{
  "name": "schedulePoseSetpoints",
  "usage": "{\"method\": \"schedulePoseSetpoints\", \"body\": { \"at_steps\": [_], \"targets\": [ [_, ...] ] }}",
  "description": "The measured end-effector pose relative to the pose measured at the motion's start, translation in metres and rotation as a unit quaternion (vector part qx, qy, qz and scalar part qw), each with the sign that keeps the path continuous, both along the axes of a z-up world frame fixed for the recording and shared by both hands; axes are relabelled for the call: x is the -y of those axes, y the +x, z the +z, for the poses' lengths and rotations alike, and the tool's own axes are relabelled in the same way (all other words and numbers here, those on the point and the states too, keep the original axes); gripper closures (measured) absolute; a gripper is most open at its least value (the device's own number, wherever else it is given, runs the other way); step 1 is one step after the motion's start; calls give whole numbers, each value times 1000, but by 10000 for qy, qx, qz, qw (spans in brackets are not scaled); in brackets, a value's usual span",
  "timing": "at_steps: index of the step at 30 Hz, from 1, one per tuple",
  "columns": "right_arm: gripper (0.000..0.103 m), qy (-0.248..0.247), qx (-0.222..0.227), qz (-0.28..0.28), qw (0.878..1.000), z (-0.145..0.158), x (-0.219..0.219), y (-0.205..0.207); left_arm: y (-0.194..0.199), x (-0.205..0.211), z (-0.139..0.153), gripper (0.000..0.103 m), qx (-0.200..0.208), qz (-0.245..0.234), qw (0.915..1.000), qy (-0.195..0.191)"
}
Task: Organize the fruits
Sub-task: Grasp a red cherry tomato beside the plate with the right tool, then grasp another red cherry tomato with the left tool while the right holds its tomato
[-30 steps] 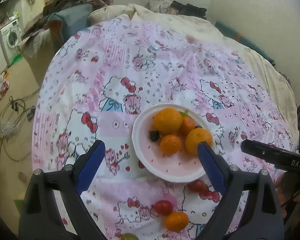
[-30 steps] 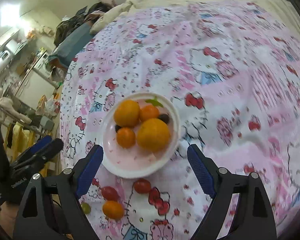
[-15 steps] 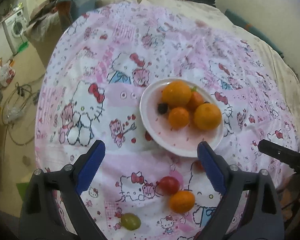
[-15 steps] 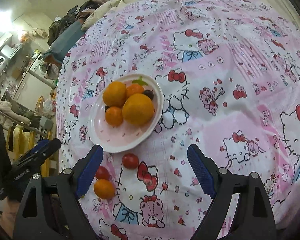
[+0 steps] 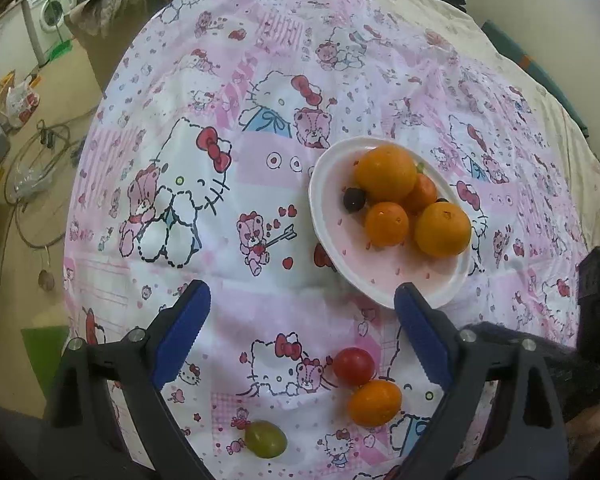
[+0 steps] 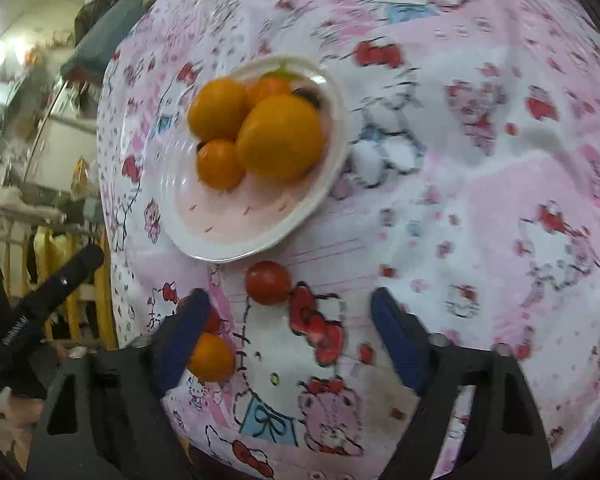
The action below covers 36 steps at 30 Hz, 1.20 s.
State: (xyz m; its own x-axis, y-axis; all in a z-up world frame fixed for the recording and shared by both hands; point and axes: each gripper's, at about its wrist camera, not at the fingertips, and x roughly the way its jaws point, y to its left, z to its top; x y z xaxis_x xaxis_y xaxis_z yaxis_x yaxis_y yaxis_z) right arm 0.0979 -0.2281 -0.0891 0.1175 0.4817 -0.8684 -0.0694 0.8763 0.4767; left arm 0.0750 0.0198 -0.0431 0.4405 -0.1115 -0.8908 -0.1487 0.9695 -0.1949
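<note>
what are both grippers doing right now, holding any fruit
left gripper: open, holding nothing.
right gripper: jaws closing, nothing gripped, nothing between them.

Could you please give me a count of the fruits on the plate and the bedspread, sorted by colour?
Orange fruits: 5
Red cherry tomatoes: 2
Dark grapes: 2
Green grape: 1
Total: 10
</note>
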Motion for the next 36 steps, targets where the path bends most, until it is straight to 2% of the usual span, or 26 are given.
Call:
{"method": "schedulePoseSetpoints", "body": {
  "at_steps": [1, 2, 4, 6, 12, 14, 21, 26, 31, 35, 36],
  "targets": [
    [41, -71, 21, 53, 10000, -1, -6, 1, 0, -1, 0, 12, -19, 16, 10000, -25],
    [47, -188, 49, 118, 9997, -3, -12, 2, 0, -2, -1, 12, -27, 16, 10000, -27],
    [48, -264, -8, 208, 9994, -10, -20, 6, 0, -4, -1, 12, -55, 20, 10000, 11],
    [54, -316, -68, 296, 9990, -16, -28, 9, 0, -6, -3, 12, -111, 59, 9999, 64],
    [59, -711, -4, 583, 9958, -26, -45, 10, 1, -14, -13, 12, -313, 171, 9993, 59],
    [68, -805, 30, 603, 9949, -26, -43, 10, 1, -15, -15, 12, -357, 186, 9992, 40],
    [69, -438, 38, 379, 9983, -15, -29, 9, 3, 1, -22, 12, -555, -96, 9984, 30],
    [69, -175, 211, 90, 9996, 5, -10, 8, 3, 25, -41, 16, -927, -560, 9941, -16],
    [69, -33, 333, -144, 9993, 19, 6, 6, 4, 52, -57, 25, -1167, -894, 9890, 177],
    [69, 0, 390, -225, 9990, 25, 14, 4, 3, 71, -65, 36, -1333, -1144, 9837, 376],
    [69, -18, 415, -242, 9988, 27, 17, 2, 4, 72, -67, 42, -1366, -1168, 9830, 374]
  ]
}}
